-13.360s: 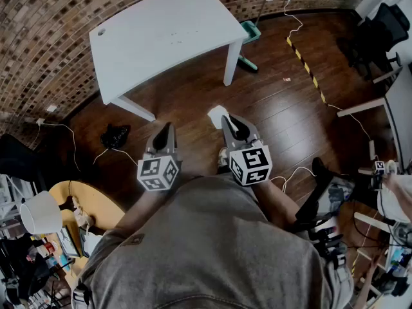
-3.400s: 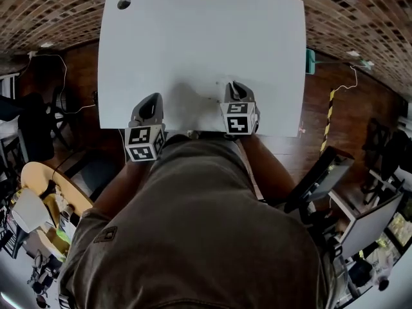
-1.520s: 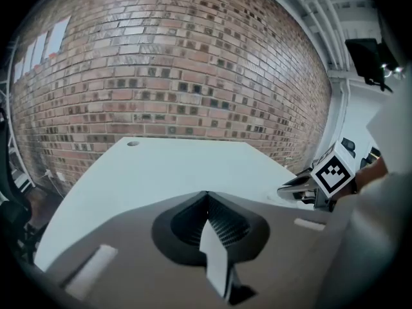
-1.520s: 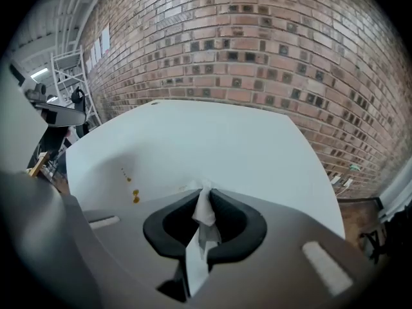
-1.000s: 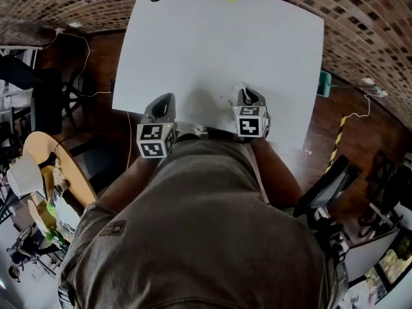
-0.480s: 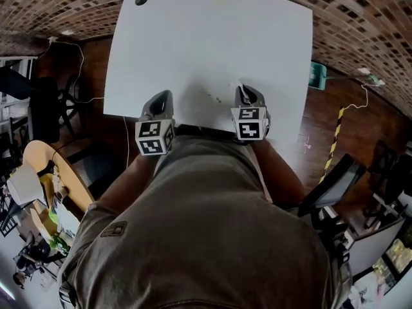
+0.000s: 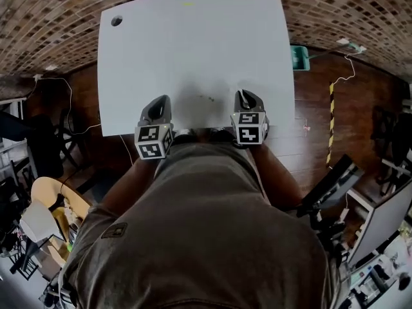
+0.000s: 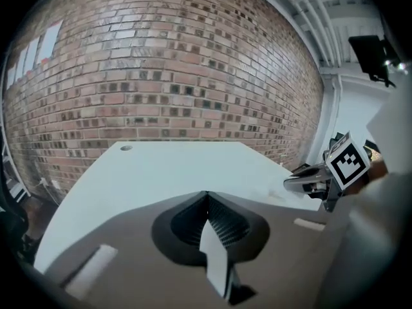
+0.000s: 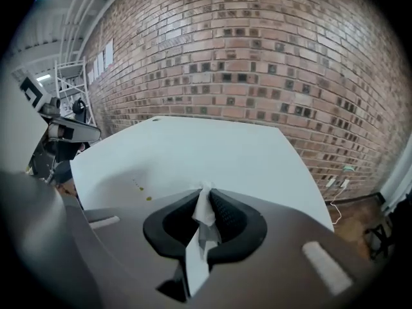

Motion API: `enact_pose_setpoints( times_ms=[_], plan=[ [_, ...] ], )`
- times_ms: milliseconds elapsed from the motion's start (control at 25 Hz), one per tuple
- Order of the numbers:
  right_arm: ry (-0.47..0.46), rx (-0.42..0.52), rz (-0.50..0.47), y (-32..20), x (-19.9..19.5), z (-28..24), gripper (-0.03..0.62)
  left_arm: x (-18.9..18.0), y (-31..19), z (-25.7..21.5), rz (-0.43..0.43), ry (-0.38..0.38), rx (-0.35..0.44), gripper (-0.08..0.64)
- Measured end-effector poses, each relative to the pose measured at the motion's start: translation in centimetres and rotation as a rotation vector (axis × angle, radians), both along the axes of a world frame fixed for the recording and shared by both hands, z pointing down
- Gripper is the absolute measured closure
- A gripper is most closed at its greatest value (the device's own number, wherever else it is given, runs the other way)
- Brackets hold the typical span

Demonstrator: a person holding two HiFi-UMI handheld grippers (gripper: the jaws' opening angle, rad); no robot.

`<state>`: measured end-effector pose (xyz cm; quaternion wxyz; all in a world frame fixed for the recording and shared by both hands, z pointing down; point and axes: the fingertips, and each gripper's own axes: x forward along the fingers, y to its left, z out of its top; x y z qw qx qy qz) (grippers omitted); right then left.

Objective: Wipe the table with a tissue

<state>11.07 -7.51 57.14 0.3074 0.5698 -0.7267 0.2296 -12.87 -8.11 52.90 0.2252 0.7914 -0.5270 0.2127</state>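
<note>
The white table (image 7: 193,44) fills the upper middle of the head view. A few small brownish stains (image 7: 207,98) dot its near part, between the two grippers; they also show as stains (image 9: 149,198) in the right gripper view. My right gripper (image 9: 206,199) is shut on a white tissue (image 9: 205,212), which pokes out between the jaws and hangs below them. In the head view the right gripper (image 7: 247,100) hovers at the table's near edge. My left gripper (image 8: 206,197) is shut with nothing seen between the jaws; this left gripper (image 7: 158,110) is also at the near edge.
A round cable hole (image 7: 116,20) sits in the table's far left corner. A brick wall (image 9: 257,56) stands behind the table. A teal object (image 7: 298,56) and yellow-black floor tape (image 7: 332,121) lie to the right, chairs and a round wooden table (image 7: 48,195) to the left.
From standing away from the table, the person has come up to its near edge. Over the last second both grippers stay at that edge, the right still shut on the tissue.
</note>
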Motion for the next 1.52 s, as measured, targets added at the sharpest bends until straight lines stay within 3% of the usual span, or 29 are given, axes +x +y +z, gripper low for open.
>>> enact_pose_setpoints(
  times_ms=[520, 920, 1120, 1520],
  plan=[
    [0.049, -0.028, 0.184, 4.2, -1.8, 0.3, 0.551, -5.2, 3.9, 2.6, 0.087, 0.033, -0.080, 0.558],
    [0.035, -0.023, 0.134, 2.5, -2.0, 0.4, 0.551, -3.4, 2.3, 2.7, 0.069, 0.039, -0.082, 0.558],
    [0.059, -0.099, 0.119, 2.2, -1.5, 3.3, 0.549, -3.7, 1.8, 2.9, 0.061, 0.021, -0.093, 0.558],
    [0.070, -0.115, 0.090, 2.5, -2.1, 3.6, 0.549, -3.6, 1.6, 3.0, 0.080, 0.011, -0.088, 0.558]
  ],
)
